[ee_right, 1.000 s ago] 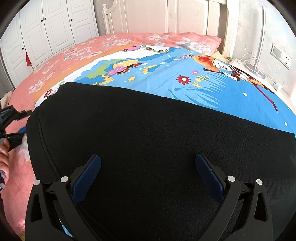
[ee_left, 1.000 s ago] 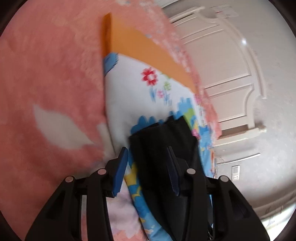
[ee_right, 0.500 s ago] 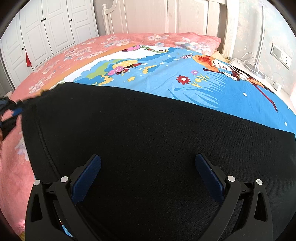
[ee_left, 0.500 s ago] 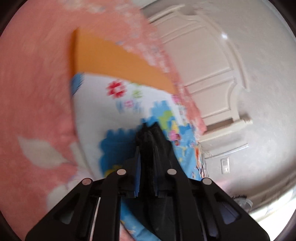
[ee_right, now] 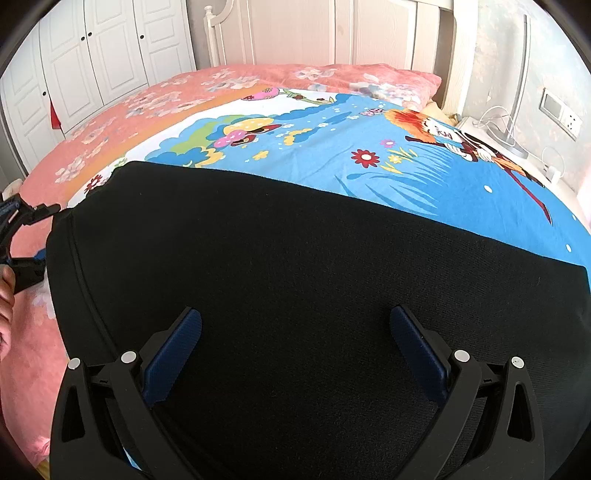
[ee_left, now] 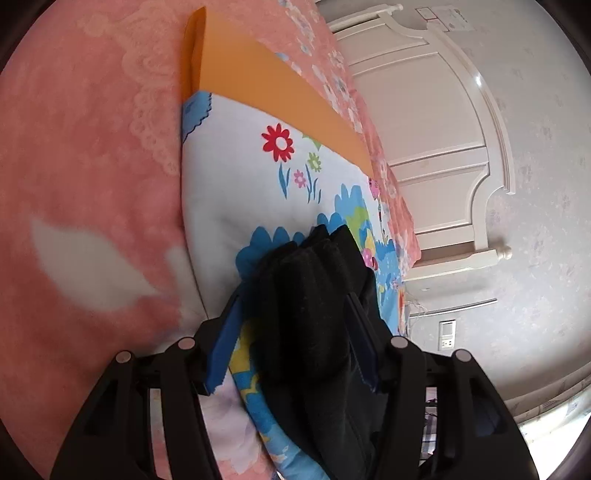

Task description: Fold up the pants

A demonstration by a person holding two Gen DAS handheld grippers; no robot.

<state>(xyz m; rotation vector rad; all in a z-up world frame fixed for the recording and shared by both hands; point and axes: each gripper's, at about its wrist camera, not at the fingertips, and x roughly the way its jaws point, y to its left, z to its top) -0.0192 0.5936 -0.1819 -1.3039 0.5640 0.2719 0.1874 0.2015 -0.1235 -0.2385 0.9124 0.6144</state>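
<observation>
Black pants (ee_right: 295, 266) lie spread flat across the cartoon-print bedsheet (ee_right: 424, 173). My right gripper (ee_right: 295, 347) is open, its blue pads hovering over the near part of the pants, holding nothing. In the left wrist view my left gripper (ee_left: 291, 328) stands open around a bunched black edge of the pants (ee_left: 314, 295), the fabric between the pads but not pinched. The left gripper (ee_right: 22, 236) also shows at the far left of the right wrist view, at the pants' left edge.
A pink floral blanket (ee_left: 85, 155) with an orange band (ee_left: 258, 81) borders the sheet. A white headboard (ee_right: 314, 33) and wardrobe doors (ee_right: 92, 55) stand behind. A nightstand with cables and a lamp (ee_right: 513, 122) is at the right.
The left gripper closed on the pants' edge half a second ago and has now opened again. The pants' left edge lifted slightly, then settled. The right gripper has not moved.
</observation>
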